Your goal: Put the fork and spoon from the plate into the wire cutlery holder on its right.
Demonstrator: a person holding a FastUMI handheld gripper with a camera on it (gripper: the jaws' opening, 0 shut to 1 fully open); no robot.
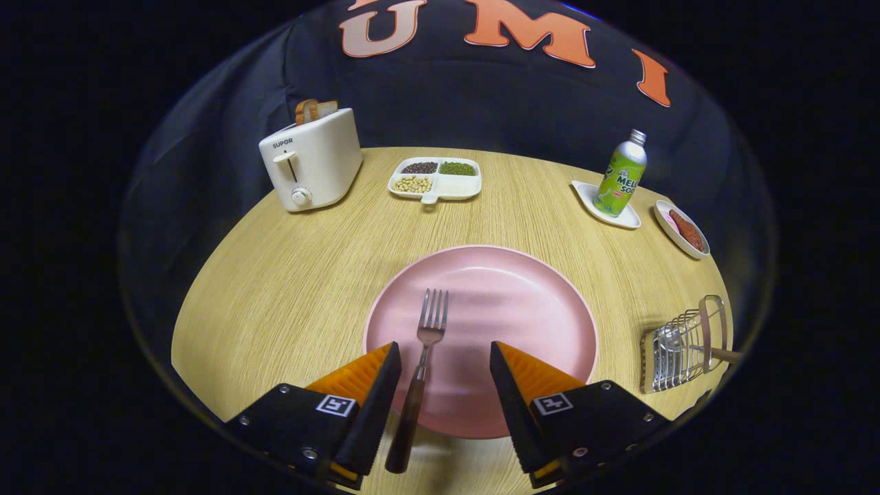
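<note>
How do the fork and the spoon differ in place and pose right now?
The fork lies flat on the pink plate, tines away, its dark handle running back over the rim between the open gripper's fingers. The spoon already sits in the wire holder right of the plate, bowl inside, handle sticking out to the right. The fork is in plain sight; the spoon's bowl is partly hidden by the wires. Both have shiny metal heads.

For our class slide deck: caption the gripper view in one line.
Open gripper straddles the fork on the pink plate; spoon already in the wire holder.
</note>
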